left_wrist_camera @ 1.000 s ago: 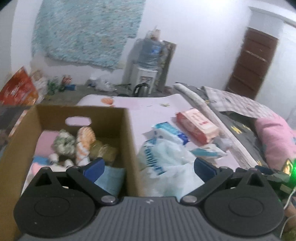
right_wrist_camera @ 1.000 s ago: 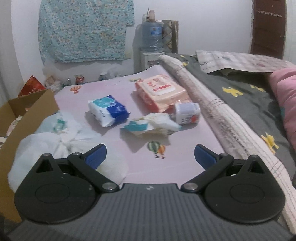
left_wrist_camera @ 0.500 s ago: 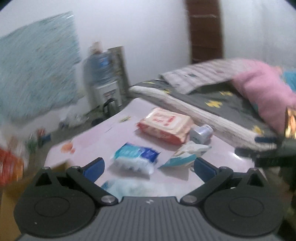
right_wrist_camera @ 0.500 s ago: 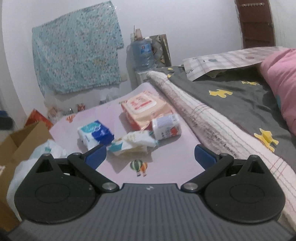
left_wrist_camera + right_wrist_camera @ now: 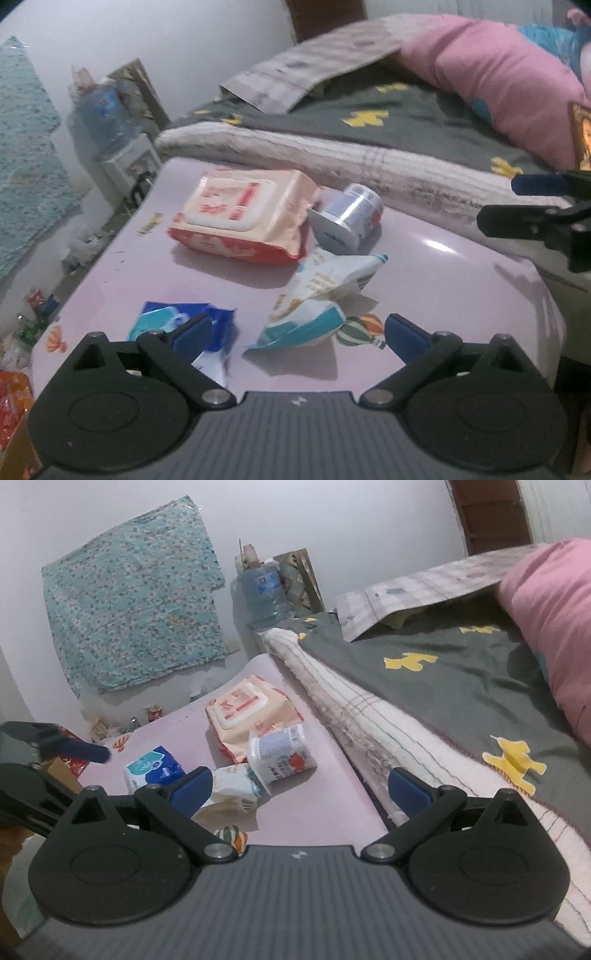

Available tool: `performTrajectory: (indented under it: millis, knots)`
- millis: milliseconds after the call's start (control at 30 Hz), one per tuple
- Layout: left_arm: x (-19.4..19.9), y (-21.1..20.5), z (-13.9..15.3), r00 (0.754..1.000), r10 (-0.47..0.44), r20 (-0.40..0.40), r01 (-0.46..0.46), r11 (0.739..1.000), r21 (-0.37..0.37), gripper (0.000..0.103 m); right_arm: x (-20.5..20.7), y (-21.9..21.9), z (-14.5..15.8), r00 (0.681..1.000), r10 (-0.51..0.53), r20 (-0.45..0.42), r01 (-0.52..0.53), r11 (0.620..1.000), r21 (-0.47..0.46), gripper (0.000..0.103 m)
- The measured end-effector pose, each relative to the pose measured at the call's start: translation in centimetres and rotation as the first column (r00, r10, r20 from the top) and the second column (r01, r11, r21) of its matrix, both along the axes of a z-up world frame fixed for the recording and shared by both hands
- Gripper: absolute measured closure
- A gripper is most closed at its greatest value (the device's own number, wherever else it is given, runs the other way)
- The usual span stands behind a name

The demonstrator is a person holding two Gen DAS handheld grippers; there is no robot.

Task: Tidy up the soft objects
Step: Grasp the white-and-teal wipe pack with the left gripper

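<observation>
Four soft packs wait on your pale pink table (image 5: 443,266): the peach-and-red wipes pack (image 5: 240,218), the small white cylindrical tissue pack (image 5: 349,218), the crumpled white-and-teal packet (image 5: 314,302) and the blue-and-white pack (image 5: 173,325). None is gathered yet, so most sorting seems left. Your left tool (image 5: 295,332) hangs with fingers apart and empty over the teal packet; your right tool (image 5: 299,788) is spread and empty too, beside the grey bed cover (image 5: 424,686).
</observation>
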State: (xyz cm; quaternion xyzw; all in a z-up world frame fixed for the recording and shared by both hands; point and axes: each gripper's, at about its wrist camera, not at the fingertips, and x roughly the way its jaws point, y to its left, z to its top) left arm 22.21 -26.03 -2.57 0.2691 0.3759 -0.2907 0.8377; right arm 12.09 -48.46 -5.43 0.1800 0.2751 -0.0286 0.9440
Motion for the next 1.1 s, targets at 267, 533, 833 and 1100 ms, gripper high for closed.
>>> performTrajectory:
  millis: [267, 533, 833, 1100]
  knots:
    - [3.7, -3.2, -3.6, 0.998, 0.002, -0.068, 0.004, 0.996, 0.084, 0.021, 1.2, -0.6, -2.7, 0.998, -0.011, -0.061, 0.015, 0.998, 0.068, 0.001]
    - [5.9, -2.4, -4.5, 0.981, 0.092, -0.172, -0.085, 0.995, 0.045, 0.047, 1.6, -0.5, -4.3, 0.995, -0.01, -0.099, 0.02, 0.994, 0.106, 0.001]
    - [6.0, 0.6, -1.2, 0.949, 0.173, -0.262, -0.206, 0.973, -0.106, 0.067, 1.2, 0.3, -3.5, 0.996, 0.006, -0.09, 0.005, 0.993, 0.117, 0.001]
    - [5.0, 4.7, 4.3, 0.931, 0.22, -0.292, -0.306, 0.905, -0.295, 0.068, 2.7, 2.3, -1.9, 0.988, 0.123, -0.094, -0.11, 0.985, 0.133, 0.001]
